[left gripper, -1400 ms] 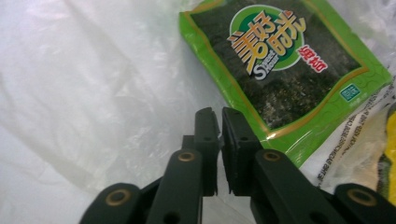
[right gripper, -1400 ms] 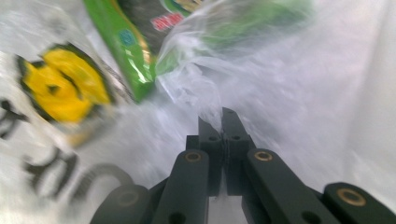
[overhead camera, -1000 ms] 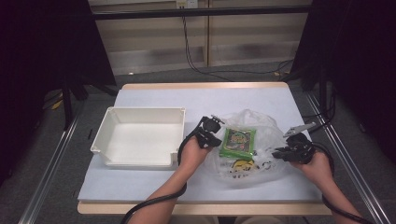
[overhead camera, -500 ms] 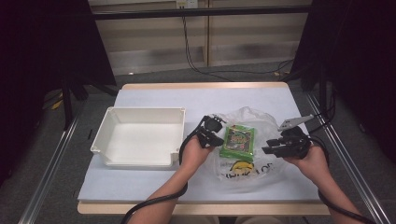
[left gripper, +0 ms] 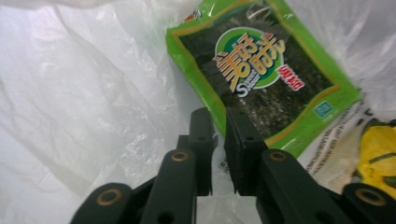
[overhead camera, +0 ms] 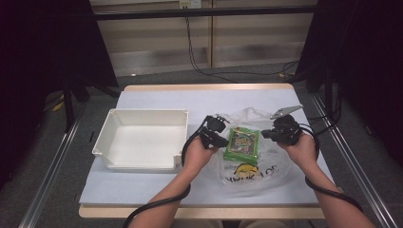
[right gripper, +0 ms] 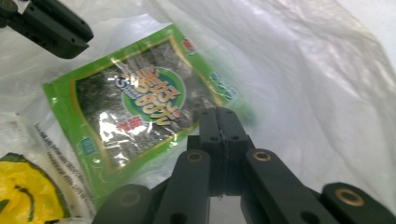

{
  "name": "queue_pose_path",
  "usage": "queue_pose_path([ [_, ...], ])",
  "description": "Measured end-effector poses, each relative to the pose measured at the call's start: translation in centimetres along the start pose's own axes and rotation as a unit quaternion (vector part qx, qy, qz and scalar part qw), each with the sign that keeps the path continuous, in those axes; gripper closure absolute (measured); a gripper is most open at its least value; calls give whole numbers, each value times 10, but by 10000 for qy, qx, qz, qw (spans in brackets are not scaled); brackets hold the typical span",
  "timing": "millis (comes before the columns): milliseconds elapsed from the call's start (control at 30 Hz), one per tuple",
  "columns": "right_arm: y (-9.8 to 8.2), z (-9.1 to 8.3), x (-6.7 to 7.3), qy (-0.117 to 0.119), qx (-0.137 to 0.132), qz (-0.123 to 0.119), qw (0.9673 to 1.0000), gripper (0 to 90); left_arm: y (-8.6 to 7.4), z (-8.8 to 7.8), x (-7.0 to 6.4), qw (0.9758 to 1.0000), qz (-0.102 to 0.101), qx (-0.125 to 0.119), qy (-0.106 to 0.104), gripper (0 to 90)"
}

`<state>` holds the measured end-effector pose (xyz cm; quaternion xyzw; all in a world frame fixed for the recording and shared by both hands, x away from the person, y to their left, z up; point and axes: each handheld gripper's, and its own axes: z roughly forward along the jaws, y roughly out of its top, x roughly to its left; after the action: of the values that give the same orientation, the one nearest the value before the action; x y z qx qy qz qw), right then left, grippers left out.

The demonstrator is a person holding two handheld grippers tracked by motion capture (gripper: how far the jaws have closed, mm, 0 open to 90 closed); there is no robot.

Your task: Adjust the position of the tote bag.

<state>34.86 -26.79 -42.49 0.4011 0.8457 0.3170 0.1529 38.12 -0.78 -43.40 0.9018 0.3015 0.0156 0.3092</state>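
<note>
A green seaweed snack packet [overhead camera: 243,142] [left gripper: 261,70] [right gripper: 135,102] lies flat on a thin white plastic bag [overhead camera: 247,176] [left gripper: 84,93] [right gripper: 303,84] on the table. My left gripper [overhead camera: 222,141] [left gripper: 218,114] is at the packet's left edge. Its jaws have just been opening and stand a narrow gap apart, with bag film showing behind the gap. My right gripper [overhead camera: 265,134] [right gripper: 219,112] is at the packet's right edge, its jaws just closed and pressed together. Blur hides whether film or the packet's rim is pinched. The left gripper [right gripper: 56,28] also appears far off in the right gripper view.
A white empty tray [overhead camera: 142,113] sits on the table's left half, close to my left hand. The bag carries a yellow print [overhead camera: 244,170] [left gripper: 378,154] [right gripper: 23,186] near the packet's lower end. Dark stands and rails flank the table [overhead camera: 157,192].
My right gripper has moved up and left from the bag's right side to the packet's right edge. The bag lies flatter. The left hand has kept its place.
</note>
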Motion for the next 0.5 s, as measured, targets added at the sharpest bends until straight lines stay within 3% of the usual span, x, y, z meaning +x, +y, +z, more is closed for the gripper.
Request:
queue_pose_path([
  [200,1,-3,6,170,36,-17,9998,900,6,-14,-7,9998,-11,-90,-164,663],
  [333,2,-6,9,217,20,-70,9997,900,12,-20,-13,9995,216,-144,-190,636],
  [500,6,-8,10,223,88,-100,9997,900,25,-20,-14,9993,79,-300,-199,625],
])
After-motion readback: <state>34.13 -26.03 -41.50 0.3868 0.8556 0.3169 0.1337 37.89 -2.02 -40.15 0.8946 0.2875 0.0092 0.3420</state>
